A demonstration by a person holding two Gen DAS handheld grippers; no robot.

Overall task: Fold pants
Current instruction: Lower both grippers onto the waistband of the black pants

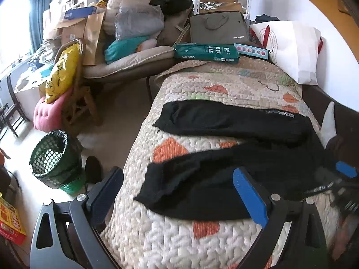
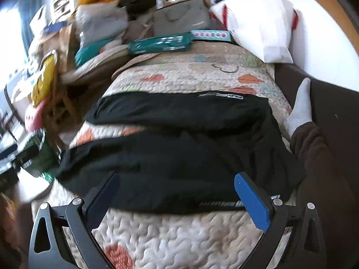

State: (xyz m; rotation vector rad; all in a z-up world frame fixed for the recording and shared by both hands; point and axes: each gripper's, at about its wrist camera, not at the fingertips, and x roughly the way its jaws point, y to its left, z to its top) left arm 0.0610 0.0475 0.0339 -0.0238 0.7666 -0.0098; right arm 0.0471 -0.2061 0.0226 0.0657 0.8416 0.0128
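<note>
Black pants (image 1: 224, 157) lie flat on a quilted bedspread (image 1: 179, 242), both legs pointing left and the waistband at the right. My left gripper (image 1: 179, 192) is open and empty, hovering above the near leg's cuff end. In the right wrist view the pants (image 2: 179, 157) fill the middle. My right gripper (image 2: 177, 192) is open and empty, just above the near waistband edge. The right gripper's blue pad (image 1: 346, 169) shows at the right edge of the left wrist view.
A person's socked foot (image 2: 300, 107) rests at the bed's right side. A green box (image 1: 206, 52), a grey bag (image 1: 218, 28) and a white bag (image 1: 294, 49) sit at the bed's far end. A green wastebasket (image 1: 56, 159) stands on the floor at left, beside a cluttered chair (image 1: 74, 94).
</note>
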